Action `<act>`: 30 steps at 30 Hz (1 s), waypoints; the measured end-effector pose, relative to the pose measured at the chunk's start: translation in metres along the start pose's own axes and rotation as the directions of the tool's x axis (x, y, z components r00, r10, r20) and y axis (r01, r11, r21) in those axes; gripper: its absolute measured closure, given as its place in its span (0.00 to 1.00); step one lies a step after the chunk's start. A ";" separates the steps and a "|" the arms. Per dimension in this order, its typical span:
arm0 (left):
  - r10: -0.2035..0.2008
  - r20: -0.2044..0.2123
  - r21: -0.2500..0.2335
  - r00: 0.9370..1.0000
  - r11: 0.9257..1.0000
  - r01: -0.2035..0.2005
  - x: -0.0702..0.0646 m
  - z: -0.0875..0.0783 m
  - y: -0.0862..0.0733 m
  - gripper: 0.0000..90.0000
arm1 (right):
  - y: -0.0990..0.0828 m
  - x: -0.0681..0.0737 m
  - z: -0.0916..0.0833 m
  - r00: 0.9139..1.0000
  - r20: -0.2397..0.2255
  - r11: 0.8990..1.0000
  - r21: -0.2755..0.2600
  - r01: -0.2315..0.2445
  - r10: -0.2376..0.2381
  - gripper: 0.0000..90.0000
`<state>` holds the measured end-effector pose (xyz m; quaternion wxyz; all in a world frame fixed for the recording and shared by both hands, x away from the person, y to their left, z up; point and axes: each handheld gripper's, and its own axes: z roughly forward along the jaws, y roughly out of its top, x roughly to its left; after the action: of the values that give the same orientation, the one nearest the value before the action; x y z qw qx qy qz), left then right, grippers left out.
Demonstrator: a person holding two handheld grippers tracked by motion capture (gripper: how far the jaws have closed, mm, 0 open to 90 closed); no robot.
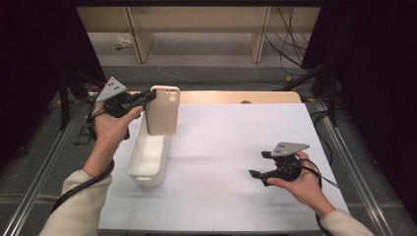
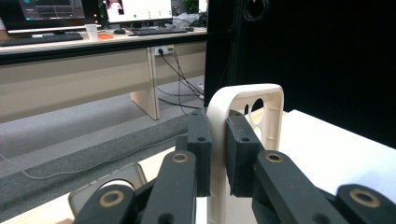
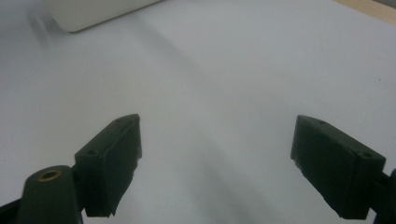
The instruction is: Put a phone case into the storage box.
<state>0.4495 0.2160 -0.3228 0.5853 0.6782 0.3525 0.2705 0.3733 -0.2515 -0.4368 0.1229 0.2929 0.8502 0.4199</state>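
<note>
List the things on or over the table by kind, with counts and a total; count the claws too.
Phone case, beige, held upright over the bin: 1
Bin, white, open-topped: 1
Claws: 2, the left claw shut on the case's edge, the right claw open above the white table cover
Total: 4

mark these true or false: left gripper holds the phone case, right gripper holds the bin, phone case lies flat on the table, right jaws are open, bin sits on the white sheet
1. The left gripper is clamped on the phone case: true.
2. The right gripper holds the white bin: false, its jaws hold nothing and it is well apart from the bin.
3. The phone case lies flat on the table: false, it is held upright above the bin's far end.
4. The right jaws are open: true.
5. The bin sits on the white sheet: true.
</note>
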 end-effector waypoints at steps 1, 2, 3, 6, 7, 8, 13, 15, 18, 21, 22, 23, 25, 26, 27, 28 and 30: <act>0.000 -0.003 0.002 1.000 1.000 0.000 0.001 0.000 0.000 0.90 | 0.000 0.000 0.000 1.000 0.000 1.000 -0.001 0.000 0.000 0.19; 0.002 -0.006 0.004 1.000 1.000 -0.002 0.002 0.000 0.000 0.90 | 0.000 0.000 0.000 1.000 0.000 1.000 0.001 -0.001 0.001 0.19; 0.000 -0.007 0.004 1.000 1.000 0.000 0.004 0.000 0.000 0.90 | 0.000 0.000 0.000 1.000 0.000 1.000 0.002 0.000 0.000 0.19; 0.001 -0.013 0.005 1.000 1.000 -0.001 0.007 0.000 0.000 0.90 | 0.000 0.000 0.000 1.000 -0.001 1.000 0.002 -0.001 0.001 0.19; -0.001 -0.015 0.004 1.000 1.000 0.001 0.008 0.000 -0.001 0.90 | 0.000 0.000 0.000 1.000 -0.001 1.000 0.002 0.000 0.000 0.19; -0.003 -0.017 0.004 1.000 1.000 0.003 0.009 0.000 -0.001 0.90 | 0.000 0.000 0.000 1.000 0.000 1.000 0.002 0.000 0.000 0.19; 0.000 -0.030 0.004 1.000 1.000 0.000 0.014 0.000 -0.001 0.90 | 0.000 0.000 0.000 1.000 0.000 1.000 0.001 0.000 0.000 0.19; 0.001 -0.033 0.007 0.999 1.000 -0.001 0.016 0.000 -0.001 0.90 | 0.000 0.000 0.000 1.000 -0.001 1.000 -0.001 0.000 0.000 0.19; 0.004 -0.038 0.013 0.999 1.000 -0.004 0.018 0.001 -0.001 0.90 | 0.000 0.000 0.000 1.000 0.000 1.000 -0.001 0.000 0.000 0.19; 0.003 -0.045 0.013 0.999 1.000 -0.002 0.021 0.001 -0.001 0.90 | 0.000 0.000 0.000 1.000 -0.001 1.000 -0.001 0.000 0.000 0.19; 0.001 -0.046 0.012 0.999 1.000 -0.001 0.022 0.001 -0.001 0.90 | 0.000 0.000 0.000 1.000 0.000 1.000 -0.001 0.000 0.000 0.19; 0.000 -0.048 0.011 0.999 1.000 0.001 0.023 0.001 -0.001 0.90 | 0.000 0.000 0.000 1.000 0.000 1.000 -0.001 0.000 0.000 0.19; 0.000 -0.051 0.014 0.999 1.000 0.001 0.024 0.001 -0.001 0.90 | 0.000 0.000 0.001 1.000 -0.001 1.000 -0.001 0.000 0.000 0.19; 0.002 -0.054 0.016 0.999 1.000 -0.001 0.024 0.002 -0.001 0.90 | 0.000 0.000 0.001 1.000 0.000 1.000 0.000 0.000 0.000 0.19; 0.006 -0.057 0.018 0.998 1.000 -0.005 0.025 0.002 -0.001 0.90 | 0.000 0.000 0.001 1.000 0.000 1.000 -0.001 0.000 0.000 0.19; 0.011 -0.060 0.020 0.998 1.000 -0.010 0.026 0.002 -0.001 0.90 | 0.000 0.000 0.001 1.000 0.000 1.000 -0.001 -0.001 0.001 0.19; 0.007 -0.061 0.022 0.998 1.000 -0.005 0.027 0.003 -0.002 0.90 | 0.000 0.000 0.001 1.000 0.000 1.000 -0.001 0.000 0.000 0.19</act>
<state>0.4685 0.2360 -0.3262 0.5659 0.6770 0.3713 0.2891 0.3738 -0.2514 -0.4373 0.1228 0.2928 0.8501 0.4202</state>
